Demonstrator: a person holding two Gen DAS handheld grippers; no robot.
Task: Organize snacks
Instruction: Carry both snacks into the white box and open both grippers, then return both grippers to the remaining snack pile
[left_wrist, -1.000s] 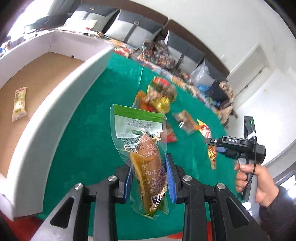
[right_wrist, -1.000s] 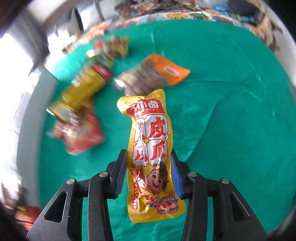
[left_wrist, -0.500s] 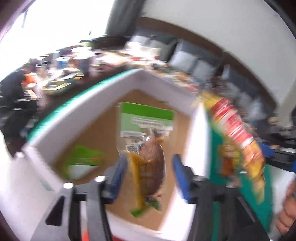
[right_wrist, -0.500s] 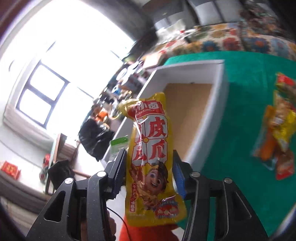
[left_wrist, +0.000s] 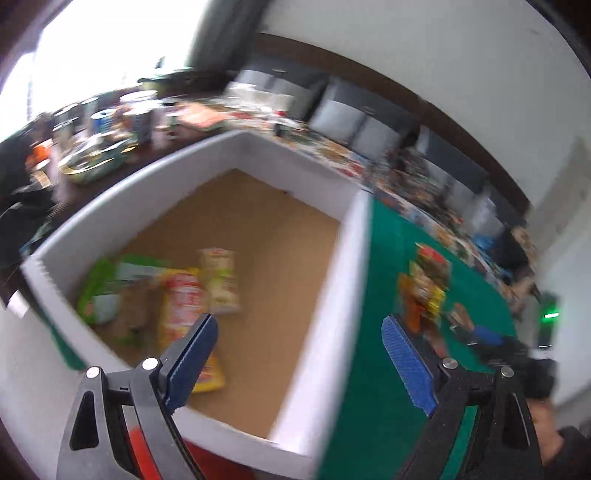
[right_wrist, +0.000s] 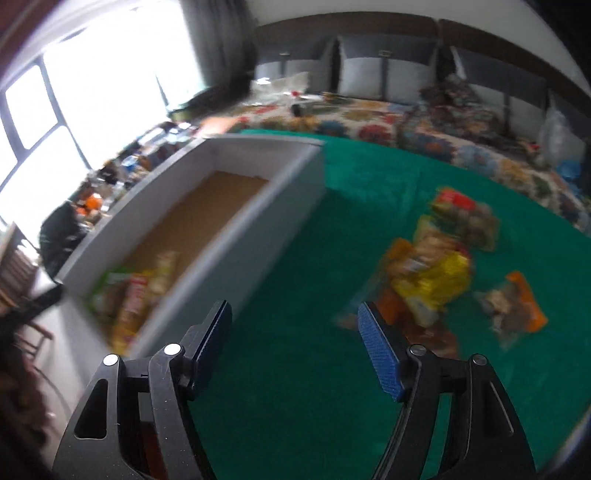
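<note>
Left wrist view: white box (left_wrist: 351, 258) on green cloth (left_wrist: 380, 295), sofa (right_wrist: 388, 74) behind, both tools' jaws just spread, empty

Black fingers (left_wrist: 192, 354), blue ribbed pads (left_wrist: 406, 363)

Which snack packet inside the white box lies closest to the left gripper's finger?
The yellow-and-red packet: its lower end runs behind the left gripper's near finger. The pale packet and the green-topped packet in the white box lie farther back.
</note>
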